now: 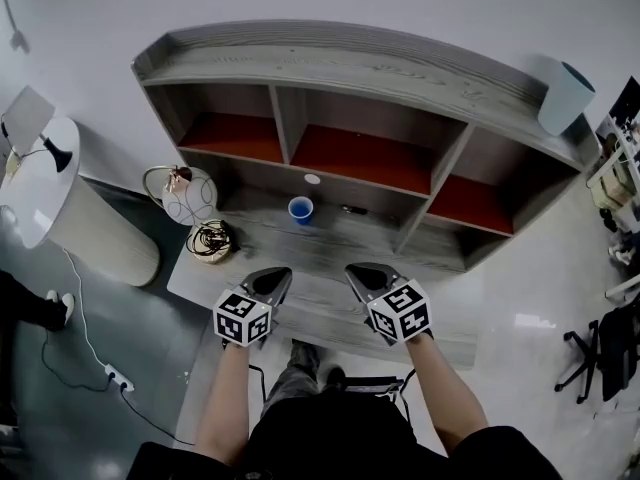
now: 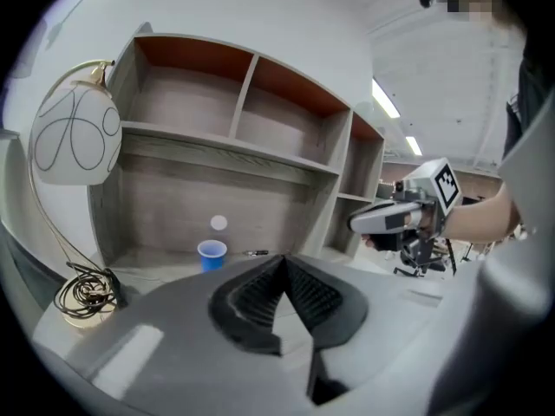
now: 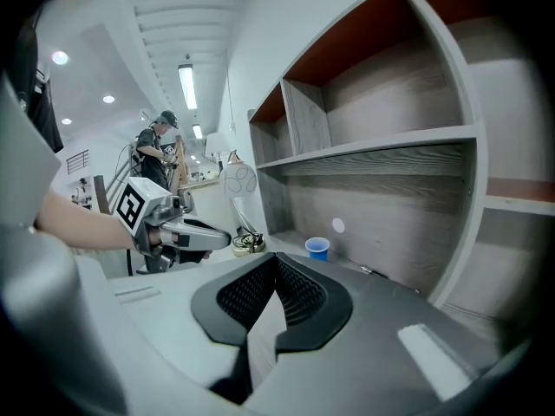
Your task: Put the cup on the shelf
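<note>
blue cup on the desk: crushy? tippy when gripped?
Probably light and thin-walled: the blue cup looks like a small disposable one, so a hard squeeze may dent it. It stands upright and seems empty, so a sideways nudge could slide or tip it. Rim looks wider than base; tipped over, it would likely roll in a curve.

Grey wood-grain counter (image 1: 322,303) below a red-lined shelf unit (image 1: 340,63)
A small blue plastic cup (image 1: 301,210) stands upright near its back; a coil of dark cable (image 1: 211,240) and a white globe lamp (image 1: 186,194) sit at its left end.
</note>
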